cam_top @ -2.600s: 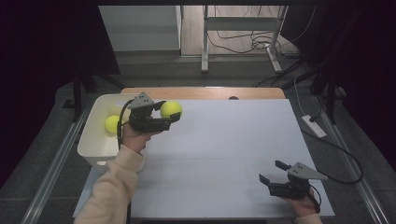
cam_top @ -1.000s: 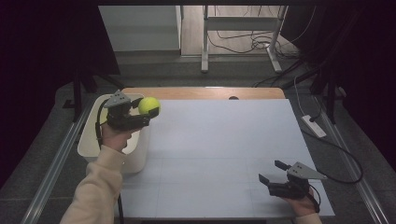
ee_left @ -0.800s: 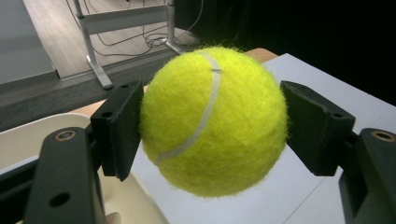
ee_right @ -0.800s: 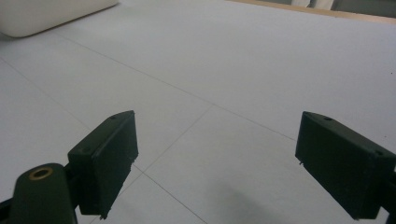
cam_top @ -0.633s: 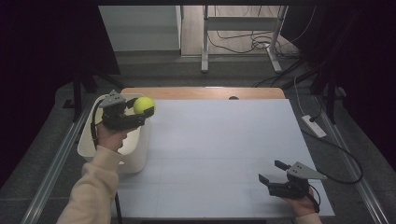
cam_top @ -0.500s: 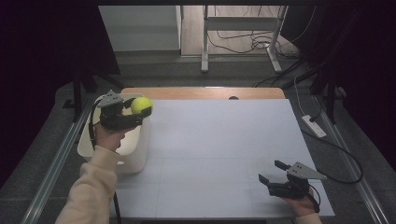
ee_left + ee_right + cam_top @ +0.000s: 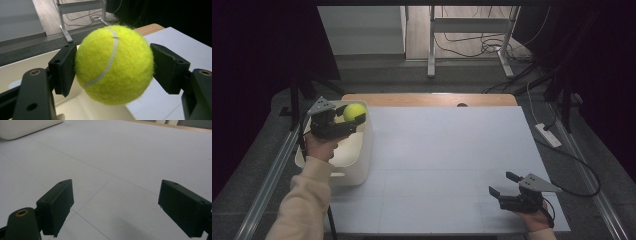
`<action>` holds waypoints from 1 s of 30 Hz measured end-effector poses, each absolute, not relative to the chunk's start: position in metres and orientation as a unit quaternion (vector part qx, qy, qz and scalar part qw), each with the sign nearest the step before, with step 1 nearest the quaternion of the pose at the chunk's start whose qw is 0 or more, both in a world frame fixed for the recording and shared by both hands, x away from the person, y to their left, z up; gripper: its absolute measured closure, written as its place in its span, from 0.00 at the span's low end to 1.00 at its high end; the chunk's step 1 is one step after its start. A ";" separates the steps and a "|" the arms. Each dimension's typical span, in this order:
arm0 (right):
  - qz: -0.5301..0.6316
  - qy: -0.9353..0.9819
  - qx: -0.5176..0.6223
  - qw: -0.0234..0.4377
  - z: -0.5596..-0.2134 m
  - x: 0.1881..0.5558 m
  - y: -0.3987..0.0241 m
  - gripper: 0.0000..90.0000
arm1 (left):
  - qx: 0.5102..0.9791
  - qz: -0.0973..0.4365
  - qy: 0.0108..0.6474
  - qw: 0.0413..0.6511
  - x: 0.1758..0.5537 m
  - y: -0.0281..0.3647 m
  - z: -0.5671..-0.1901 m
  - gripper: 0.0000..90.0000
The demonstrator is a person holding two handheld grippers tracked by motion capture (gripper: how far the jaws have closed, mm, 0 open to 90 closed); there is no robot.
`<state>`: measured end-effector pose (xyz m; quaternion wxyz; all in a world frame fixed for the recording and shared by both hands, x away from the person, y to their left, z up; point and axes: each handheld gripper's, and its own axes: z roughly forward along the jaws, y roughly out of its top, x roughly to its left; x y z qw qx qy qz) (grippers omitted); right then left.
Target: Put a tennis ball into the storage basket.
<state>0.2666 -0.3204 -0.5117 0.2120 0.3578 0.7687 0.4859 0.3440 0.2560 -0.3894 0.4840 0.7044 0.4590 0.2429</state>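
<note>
Leftward over the white rectangular plastic bin [image 7: 358, 162] has gone the left gripper [image 7: 352, 120], carrying the fuzzy yellow-green tennis ball [image 7: 354, 111].
Both pads clamp the ball's sides above the bin's far end, perhaps just inside its rim. On the white table sheet [image 7: 447, 150], well apart near the front right corner, the right gripper [image 7: 502, 184] rests with jaws spread wide and nothing between them.

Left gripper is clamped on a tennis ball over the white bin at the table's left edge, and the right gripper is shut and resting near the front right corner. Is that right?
Not quite. The right gripper is open: the right gripper view shows its jaws spread wide with bare table between them. The rest holds: the left gripper is clamped on the tennis ball over the white bin.
</note>
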 end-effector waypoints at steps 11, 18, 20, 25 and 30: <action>0.484 0.769 0.358 0.212 -0.512 0.267 -0.320 0.14 | 0.702 0.252 0.476 0.466 0.342 0.272 -0.390 0.30; 0.484 0.770 0.357 0.213 -0.512 0.267 -0.320 0.14 | 0.700 0.256 0.487 0.455 0.340 0.283 -0.392 0.30; 0.485 0.770 0.356 0.212 -0.512 0.267 -0.320 0.14 | 0.701 0.259 0.492 0.447 0.340 0.286 -0.393 0.30; 0.485 0.770 0.356 0.212 -0.512 0.268 -0.319 0.14 | 0.699 0.262 0.502 0.437 0.340 0.294 -0.395 0.30; 0.485 0.770 0.356 0.212 -0.512 0.268 -0.320 0.14 | 0.702 0.264 0.509 0.423 0.339 0.300 -0.397 0.30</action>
